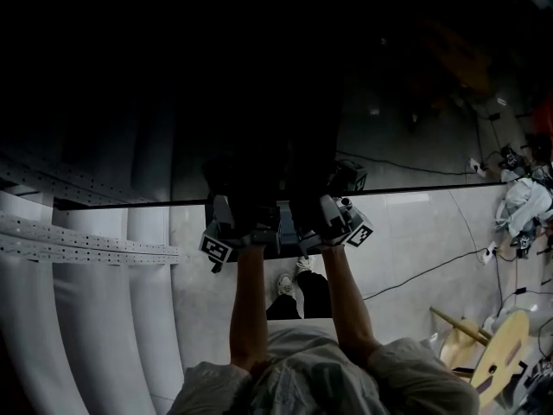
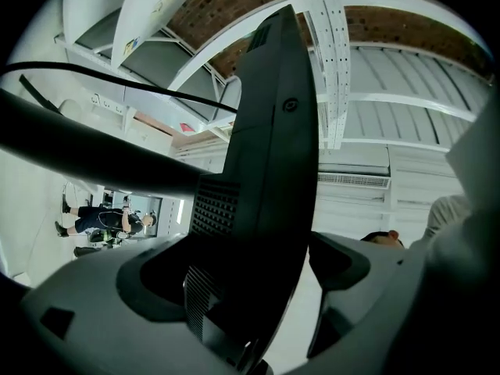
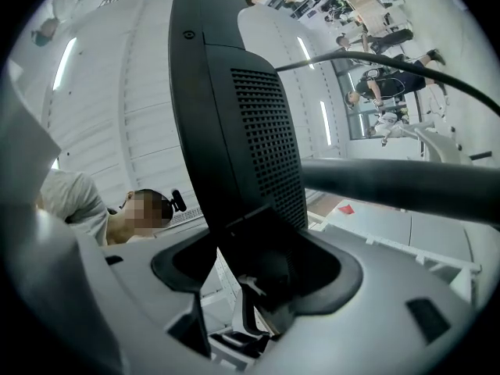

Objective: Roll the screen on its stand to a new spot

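Observation:
The screen point(image 1: 259, 102) is a large dark panel that fills the upper half of the head view, with its lower edge straight in front of me. My left gripper point(image 1: 226, 227) and right gripper point(image 1: 339, 219) sit side by side on that edge, arms stretched forward. In the left gripper view the screen's black vented back point(image 2: 269, 170) runs down between the jaws of the left gripper point(image 2: 250, 303). The right gripper point(image 3: 258, 280) likewise has the screen's edge point(image 3: 226, 116) seated deep between its jaws. Both look shut on the panel.
White perforated beams point(image 1: 86, 240) lie at the left. Cables point(image 1: 415, 275) trail over the pale floor, with a round wooden piece point(image 1: 501, 344) and clutter point(image 1: 523, 201) at the right. A thick black bar point(image 3: 406, 190) crosses behind the screen. People stand far off point(image 2: 101, 221).

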Available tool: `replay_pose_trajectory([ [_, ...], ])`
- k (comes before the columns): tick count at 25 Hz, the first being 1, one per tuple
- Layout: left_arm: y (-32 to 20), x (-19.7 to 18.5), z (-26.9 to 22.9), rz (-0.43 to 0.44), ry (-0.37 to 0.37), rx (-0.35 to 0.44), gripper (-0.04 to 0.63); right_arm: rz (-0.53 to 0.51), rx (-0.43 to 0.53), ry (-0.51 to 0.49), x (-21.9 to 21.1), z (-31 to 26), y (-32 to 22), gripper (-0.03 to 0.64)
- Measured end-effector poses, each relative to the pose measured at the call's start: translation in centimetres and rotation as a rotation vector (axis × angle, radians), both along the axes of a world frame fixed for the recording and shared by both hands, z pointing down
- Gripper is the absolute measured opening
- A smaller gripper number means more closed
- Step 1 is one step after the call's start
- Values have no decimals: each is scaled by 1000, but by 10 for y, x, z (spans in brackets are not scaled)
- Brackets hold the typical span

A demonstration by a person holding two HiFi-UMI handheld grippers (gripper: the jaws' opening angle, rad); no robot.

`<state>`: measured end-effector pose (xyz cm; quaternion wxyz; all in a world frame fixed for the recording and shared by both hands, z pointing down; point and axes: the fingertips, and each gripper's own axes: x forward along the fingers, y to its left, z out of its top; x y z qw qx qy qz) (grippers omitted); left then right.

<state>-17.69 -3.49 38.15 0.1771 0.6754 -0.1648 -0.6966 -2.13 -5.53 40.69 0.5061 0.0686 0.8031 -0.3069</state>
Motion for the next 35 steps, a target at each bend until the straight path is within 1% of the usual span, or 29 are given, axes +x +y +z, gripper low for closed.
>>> replay_pose_trajectory([
  [3, 0, -2, -2, 3, 27, -11, 466, 7, -18, -2, -2, -3, 3, 304],
  [15, -5, -10, -13, 8, 79, -62, 466, 24, -83, 11, -7, -13, 8, 305],
  [18, -11, -9, -4, 23, 84, -72, 466, 38, -94, 21, -6, -4, 5, 305],
  [22, -16, -4, 18, 44, 92, -82, 466, 60, -125, 2, 0, 17, 1, 304],
  [24, -15, -3, 18, 46, 90, -92, 466, 65, -136, 0, 1, 16, 1, 305],
  [26, -16, -3, 15, 39, 81, -127, 466, 61, -173, -1, 1, 11, 0, 305],
  [30, -27, -3, 8, 5, 69, -239, 466, 31, -297, -16, 1, 4, -17, 305],
  [32, -38, 0, 10, 37, 65, -284, 466, 58, -347, -17, 4, 5, -25, 305],
  [35, -48, 7, 26, 115, 74, -351, 466, 134, -422, -5, 11, 18, -23, 305],
])
